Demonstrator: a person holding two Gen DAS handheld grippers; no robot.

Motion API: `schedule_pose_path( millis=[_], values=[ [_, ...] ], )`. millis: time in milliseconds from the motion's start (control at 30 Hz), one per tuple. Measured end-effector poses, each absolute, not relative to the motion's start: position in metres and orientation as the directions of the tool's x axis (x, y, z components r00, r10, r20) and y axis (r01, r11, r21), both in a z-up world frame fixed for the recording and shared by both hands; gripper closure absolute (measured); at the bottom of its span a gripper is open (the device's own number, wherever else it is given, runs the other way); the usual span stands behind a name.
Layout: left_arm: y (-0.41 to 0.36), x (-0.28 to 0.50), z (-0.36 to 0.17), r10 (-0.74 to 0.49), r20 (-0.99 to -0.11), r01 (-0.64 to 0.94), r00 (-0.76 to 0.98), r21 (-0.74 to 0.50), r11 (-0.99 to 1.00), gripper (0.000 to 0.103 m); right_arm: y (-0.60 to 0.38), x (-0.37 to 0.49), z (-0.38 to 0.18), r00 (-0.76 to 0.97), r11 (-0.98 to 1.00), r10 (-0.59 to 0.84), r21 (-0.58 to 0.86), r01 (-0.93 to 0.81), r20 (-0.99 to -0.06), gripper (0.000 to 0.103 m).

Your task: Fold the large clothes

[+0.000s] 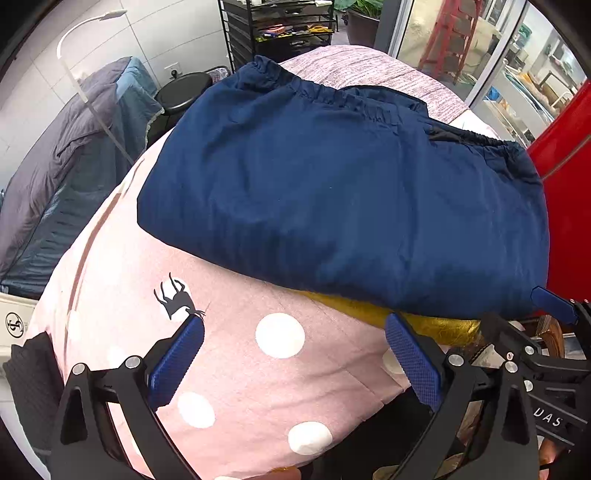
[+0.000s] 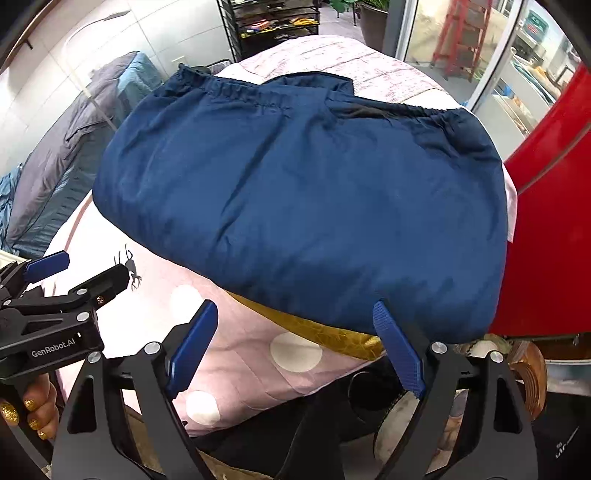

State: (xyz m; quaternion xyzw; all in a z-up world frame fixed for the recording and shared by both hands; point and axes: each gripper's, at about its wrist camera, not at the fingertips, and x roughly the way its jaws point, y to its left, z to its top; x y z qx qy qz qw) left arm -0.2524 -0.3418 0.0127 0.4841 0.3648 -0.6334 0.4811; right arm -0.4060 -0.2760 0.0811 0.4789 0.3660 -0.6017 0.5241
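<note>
A folded navy-blue garment (image 1: pixel 340 192) with an elastic hem at its far edge lies on a pink polka-dot bedspread (image 1: pixel 236 369). It also fills the right wrist view (image 2: pixel 306 206). A gold cloth (image 1: pixel 432 325) pokes out from under its near edge, also seen in the right wrist view (image 2: pixel 325 332). My left gripper (image 1: pixel 293 325) is open and empty, just short of the garment's near edge. My right gripper (image 2: pixel 295 314) is open and empty at the same edge, its right finger close to the fabric. Each gripper shows in the other's view, the right gripper (image 1: pixel 554 301) and the left gripper (image 2: pixel 85 275).
A grey-blue duvet (image 1: pixel 62 177) is heaped at the left. A black stool (image 1: pixel 183 92) and a black wire shelf (image 1: pixel 284 29) stand behind the bed. A red panel (image 1: pixel 565 192) rises at the right. Glass doors are at the back right.
</note>
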Motion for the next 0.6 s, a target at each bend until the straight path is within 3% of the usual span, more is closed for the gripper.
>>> schedule_pose_path(
  millis=[600],
  values=[
    [-0.3383, -0.2622, 0.0103, -0.263, -0.963, 0.95, -0.051, 0.035, -0.31, 0.006, -0.2775, -0.4138, 0.0798, -0.004, -0.197, -0.279, 0.053, 0.979, -0.96, 0.018]
  ],
)
